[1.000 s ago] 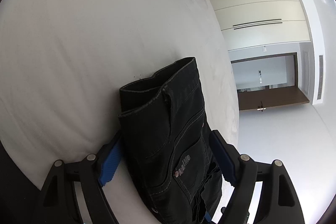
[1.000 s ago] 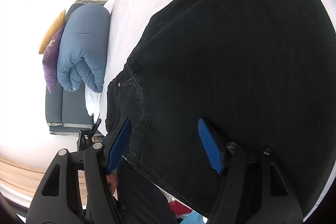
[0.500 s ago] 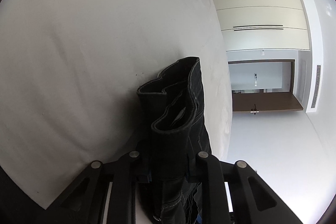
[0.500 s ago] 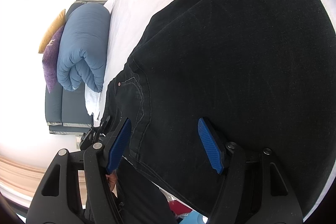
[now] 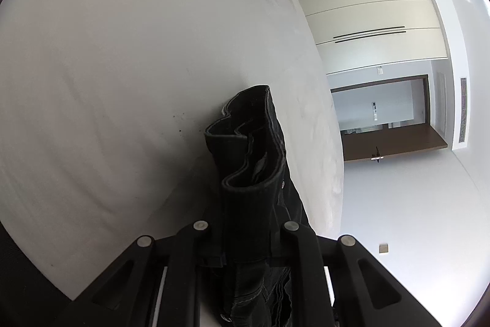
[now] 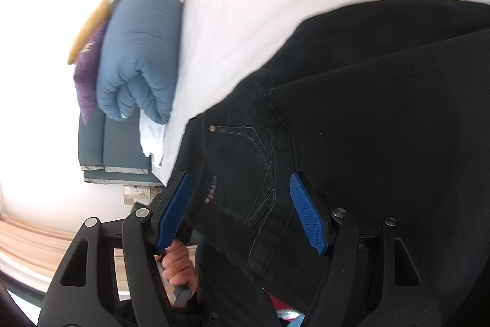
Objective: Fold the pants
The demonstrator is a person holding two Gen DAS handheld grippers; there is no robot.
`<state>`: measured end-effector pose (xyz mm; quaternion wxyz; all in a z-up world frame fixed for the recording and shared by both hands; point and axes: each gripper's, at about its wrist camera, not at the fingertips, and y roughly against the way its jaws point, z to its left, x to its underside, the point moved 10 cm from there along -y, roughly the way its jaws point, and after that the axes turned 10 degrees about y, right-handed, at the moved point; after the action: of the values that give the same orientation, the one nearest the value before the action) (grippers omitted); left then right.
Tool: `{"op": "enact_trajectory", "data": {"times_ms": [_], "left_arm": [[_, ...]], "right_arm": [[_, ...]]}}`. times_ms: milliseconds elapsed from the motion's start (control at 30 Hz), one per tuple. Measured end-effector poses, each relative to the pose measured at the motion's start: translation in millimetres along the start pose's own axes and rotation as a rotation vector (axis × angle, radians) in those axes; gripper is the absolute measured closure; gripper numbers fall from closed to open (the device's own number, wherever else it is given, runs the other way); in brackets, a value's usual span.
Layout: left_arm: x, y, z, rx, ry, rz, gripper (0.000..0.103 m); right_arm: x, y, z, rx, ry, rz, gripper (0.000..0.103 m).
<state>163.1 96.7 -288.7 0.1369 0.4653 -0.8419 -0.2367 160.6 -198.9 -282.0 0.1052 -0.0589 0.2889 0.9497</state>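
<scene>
Left gripper [image 5: 245, 247] pinches black pants [image 5: 254, 173] – pocket lettering unreadable.

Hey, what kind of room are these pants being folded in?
Most likely a bedroom: a white-sheeted bed with a rolled blue duvet at its head, built-in white wardrobes, and a doorway beyond.

Black denim pants [image 6: 352, 118] spread on white bed, waistband [image 5: 248, 143] bunched upright at edge.
</scene>
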Motion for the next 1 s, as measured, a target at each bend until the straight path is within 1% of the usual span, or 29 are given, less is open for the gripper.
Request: {"op": "enact_trajectory", "data": {"times_ms": [67,133,367,467,567,633,700,800,833,900,1000], "left_arm": [[2.4,0.8,-6.8,-0.005,-0.028,-0.005,0.087],[6.0,3.2,-15.4,-0.011,-0.066,-0.010,0.087],[16.7,1.5,-49.5,-0.023,-0.181,-0.024,0.087],[23.3,1.9,-65.8,-0.034,-0.247,-0.030,0.087],[37.1,0.1,-87.6,-0.041,-0.328,-0.030,0.087],[52.9,-2.5,-106.1,-0.045,-0.403,-0.026,0.087],[71.8,-5.4,-125.6,-0.054,-0.494,-0.024,0.087],[105.1,-11.0,-147.6,-0.072,-0.634,-0.015,0.087],[119.8,-14.6,-152.2,-0.083,-0.693,-0.009,0.087],[149.8,-23.7,-155.3,-0.111,-0.808,0.003,0.087],[192.9,-39.9,-141.7,-0.154,-0.923,0.041,0.087]], "right_arm": [[5.9,-19.8,-21.0,0.084,-0.033,0.073,0.038],[4.6,-22.5,-23.4,0.097,-0.013,0.049,0.038],[5.9,-20.1,-22.5,0.122,0.009,0.030,0.038],[8.6,-21.4,-22.1,0.138,0.036,0.017,0.038],[10.6,-18.1,-21.0,0.135,0.053,-0.002,0.038],[10.6,-15.6,-21.3,0.129,0.060,-0.009,0.038],[8.3,-7.9,-20.8,0.098,0.030,-0.022,0.037],[0.5,19.5,-24.2,0.049,-0.062,-0.072,0.024],[-3.1,30.7,-22.7,0.032,-0.067,-0.096,0.024],[-10.8,56.7,-18.6,0.001,-0.063,-0.123,0.024],[-17.1,86.5,-8.1,-0.073,-0.057,-0.122,0.024]]}}
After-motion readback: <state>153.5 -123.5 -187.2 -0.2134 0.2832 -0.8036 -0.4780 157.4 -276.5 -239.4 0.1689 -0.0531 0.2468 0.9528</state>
